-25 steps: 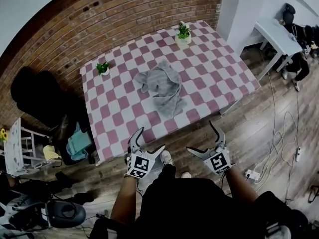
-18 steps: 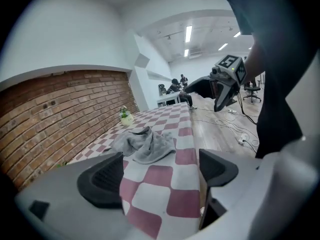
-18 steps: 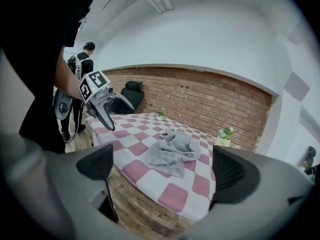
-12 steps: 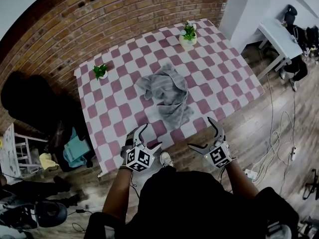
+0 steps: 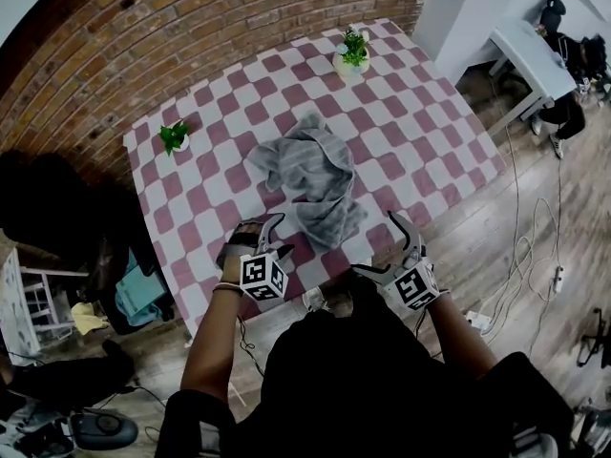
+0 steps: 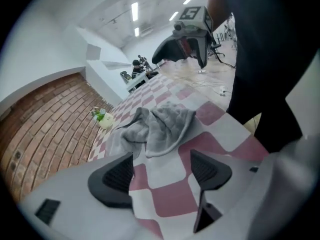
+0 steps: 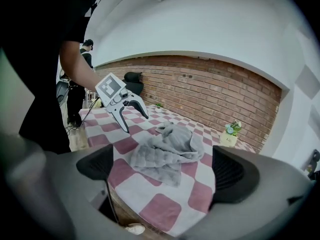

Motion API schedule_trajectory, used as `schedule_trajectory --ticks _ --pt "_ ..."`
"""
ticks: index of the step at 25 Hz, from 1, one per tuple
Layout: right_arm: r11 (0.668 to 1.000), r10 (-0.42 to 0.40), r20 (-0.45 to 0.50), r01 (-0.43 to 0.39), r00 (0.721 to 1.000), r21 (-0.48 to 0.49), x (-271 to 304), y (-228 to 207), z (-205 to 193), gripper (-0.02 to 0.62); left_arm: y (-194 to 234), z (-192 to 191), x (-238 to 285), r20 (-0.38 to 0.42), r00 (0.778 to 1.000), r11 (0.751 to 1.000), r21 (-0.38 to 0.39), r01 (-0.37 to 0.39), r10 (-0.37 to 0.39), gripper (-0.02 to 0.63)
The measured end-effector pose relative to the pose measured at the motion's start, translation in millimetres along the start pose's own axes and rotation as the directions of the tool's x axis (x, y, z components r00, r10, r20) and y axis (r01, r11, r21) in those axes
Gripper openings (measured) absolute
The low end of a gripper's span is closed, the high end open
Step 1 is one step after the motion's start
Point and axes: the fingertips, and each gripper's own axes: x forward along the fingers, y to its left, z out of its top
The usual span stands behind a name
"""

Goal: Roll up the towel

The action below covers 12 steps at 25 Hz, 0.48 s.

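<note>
Head view: crumpled towel (image 5: 315,179) sits mid-surface (image 5: 430,132), ahead of my left claw (image 5: 277,237) and right claw (image 5: 377,244), which flank it for pickup; left gripper view: left claw closing, empty, towel beyond; right gripper view: right claw wide apart, empty, towel beyond.

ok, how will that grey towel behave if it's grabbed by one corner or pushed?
Likely floppy: the grey towel lies crumpled in soft folds, so a lifted corner would probably drape. Pushed, it should bunch up rather than slide, and might drag the checked tablecloth. Its ribbed surface looks grippy, not slippery.
</note>
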Motion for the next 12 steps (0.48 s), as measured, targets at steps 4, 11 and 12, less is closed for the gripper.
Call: schedule_trajectory --ticks 4,11,12 --pt "1.0 0.01 -0.031 -0.009 0.999 0.008 3.9 -13.8 -14.9 0.591 8.8 -7.5 28.2 -0.067 0.997 0.991 0.125 0.042 -0.033 0.337" --pt "0.999 0.033 -0.026 -0.032 0.999 0.033 9.4 -37.1 -27.1 0.59 13.8 -14.9 62.1 -0.18 0.983 0.919 0.381 0.101 -0.033 0.283" --pt "0.999 0.032 -0.029 -0.031 0.999 0.034 10.3 -40.4 -29.1 0.589 13.6 -14.4 64.2 -0.185 0.982 0.91 0.398 0.112 -0.04 0.276"
